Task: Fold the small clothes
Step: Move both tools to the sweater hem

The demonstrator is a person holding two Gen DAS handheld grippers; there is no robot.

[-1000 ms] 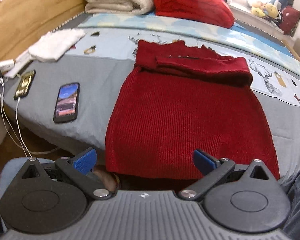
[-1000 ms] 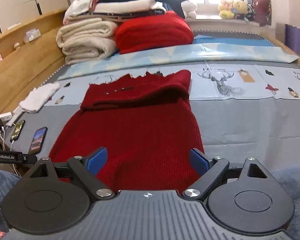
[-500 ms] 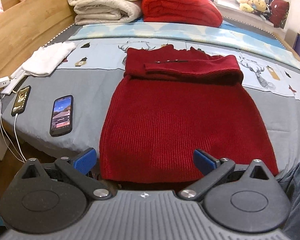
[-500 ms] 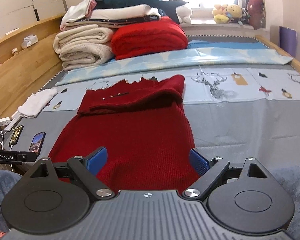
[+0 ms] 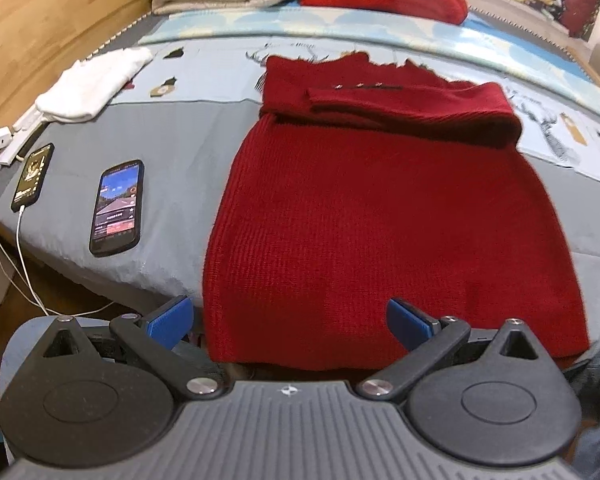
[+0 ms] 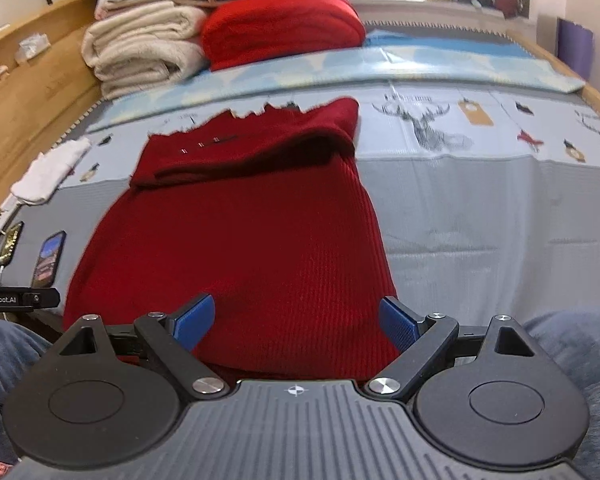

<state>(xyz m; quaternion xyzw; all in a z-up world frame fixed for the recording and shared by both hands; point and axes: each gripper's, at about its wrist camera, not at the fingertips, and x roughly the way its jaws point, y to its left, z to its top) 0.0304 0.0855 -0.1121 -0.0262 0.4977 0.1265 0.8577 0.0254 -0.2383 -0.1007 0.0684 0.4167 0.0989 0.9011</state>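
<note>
Both the left gripper (image 5: 290,322) and right gripper (image 6: 298,322) hang wide apart, empty, over the red sweater's (image 5: 380,220) near hem, placed to lift it for folding.

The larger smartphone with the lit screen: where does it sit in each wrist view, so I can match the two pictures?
Left wrist view: larger smartphone with the lit screen at left of centre, on the grey bedsheet, left of the red knitted sweater.
Right wrist view: same phone small at the far left edge.
Shared landmark: the sweater, always on the phone's right.
</note>
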